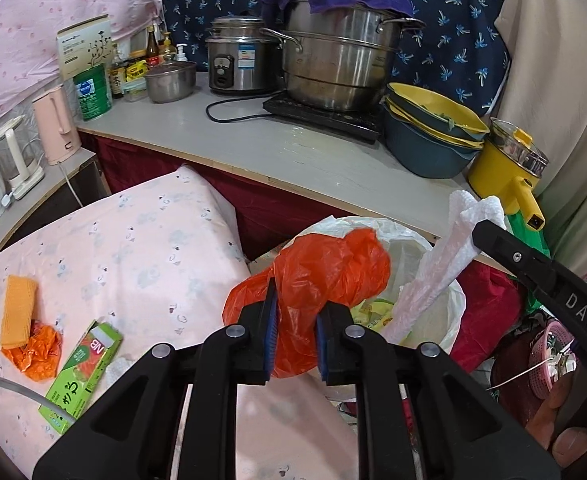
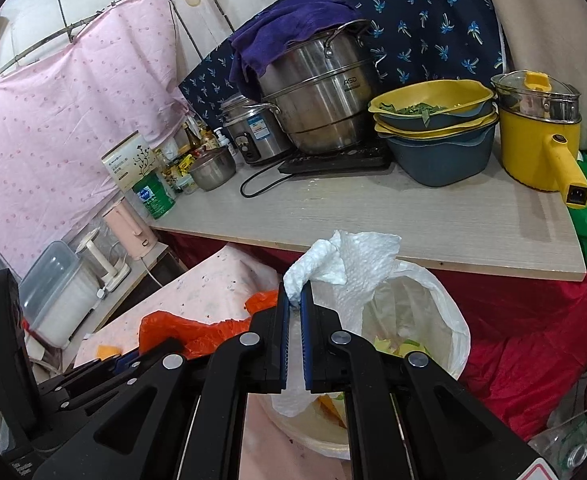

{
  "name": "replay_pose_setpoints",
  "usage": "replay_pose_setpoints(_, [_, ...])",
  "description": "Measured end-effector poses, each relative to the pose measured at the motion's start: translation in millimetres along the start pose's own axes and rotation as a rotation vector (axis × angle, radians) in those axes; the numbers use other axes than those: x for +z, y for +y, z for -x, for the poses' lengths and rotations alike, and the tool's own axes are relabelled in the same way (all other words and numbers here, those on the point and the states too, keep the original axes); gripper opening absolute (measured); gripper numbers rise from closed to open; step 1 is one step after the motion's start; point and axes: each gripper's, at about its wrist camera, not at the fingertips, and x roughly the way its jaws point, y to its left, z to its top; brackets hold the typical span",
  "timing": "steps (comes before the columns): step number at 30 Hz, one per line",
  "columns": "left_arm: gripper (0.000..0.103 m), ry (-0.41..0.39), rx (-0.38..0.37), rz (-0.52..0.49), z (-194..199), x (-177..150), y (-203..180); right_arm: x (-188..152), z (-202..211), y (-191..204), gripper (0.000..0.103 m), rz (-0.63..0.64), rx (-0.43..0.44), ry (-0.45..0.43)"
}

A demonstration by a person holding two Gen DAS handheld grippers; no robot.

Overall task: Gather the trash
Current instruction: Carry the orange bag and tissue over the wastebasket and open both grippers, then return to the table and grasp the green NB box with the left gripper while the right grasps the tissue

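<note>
My left gripper (image 1: 299, 304) is shut on a crumpled orange plastic bag (image 1: 325, 264), held just left of the bin's mouth. The bin (image 1: 455, 300) is lined with a white bag and has yellowish scraps inside. My right gripper (image 2: 294, 292) is shut on a white paper towel (image 2: 357, 260), which hangs over the bin liner (image 2: 453, 320). In the left wrist view the right gripper (image 1: 481, 232) enters from the right with the towel (image 1: 465, 216). More litter lies on the pink bedding (image 1: 141, 264): an orange wrapper (image 1: 37, 350), a yellow-orange piece (image 1: 17, 312) and a green carton (image 1: 81, 368).
Behind the bin runs a pale counter (image 2: 373, 220) with a large steel pot (image 2: 317, 100), a rice cooker (image 1: 239, 60), stacked yellow and blue bowls (image 2: 441, 128) and a yellow electric pot (image 2: 537, 140). Red cloth (image 2: 533, 320) hangs under it. Kettles (image 1: 55, 120) stand at left.
</note>
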Motion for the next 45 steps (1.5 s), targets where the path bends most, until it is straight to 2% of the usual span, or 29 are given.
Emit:
replay_pose_setpoints(2, [0.018,0.001,-0.006,0.001,-3,1,-3,0,-1,-2,0.007,0.002,-0.005,0.001])
replay_pose_setpoints(4, [0.025,0.001,-0.005,-0.001,-4,2,-5,0,-3,-3,0.011,0.000,-0.011,0.001])
replay_pose_setpoints(6, [0.034,-0.003,-0.001,0.001,-5,3,-5,0,-2,-4,0.011,-0.004,-0.016,-0.005])
replay_pose_setpoints(8, [0.038,-0.007,0.001,0.004,-4,3,-3,0,-2,-3,0.013,-0.003,-0.017,-0.006])
replay_pose_setpoints(10, [0.041,-0.010,0.005,0.006,-3,4,-2,0,-2,-3,0.018,-0.004,-0.017,-0.009])
replay_pose_setpoints(15, [0.042,-0.016,0.013,0.011,1,3,3,1,0,2,0.023,0.000,-0.016,-0.019])
replay_pose_setpoints(28, [0.042,-0.039,0.041,0.042,19,-1,24,-5,6,35,0.025,0.051,0.011,-0.015])
replay_pose_setpoints(45, [0.042,-0.070,0.125,0.114,55,-23,84,-35,8,101,0.026,0.139,0.083,0.026])
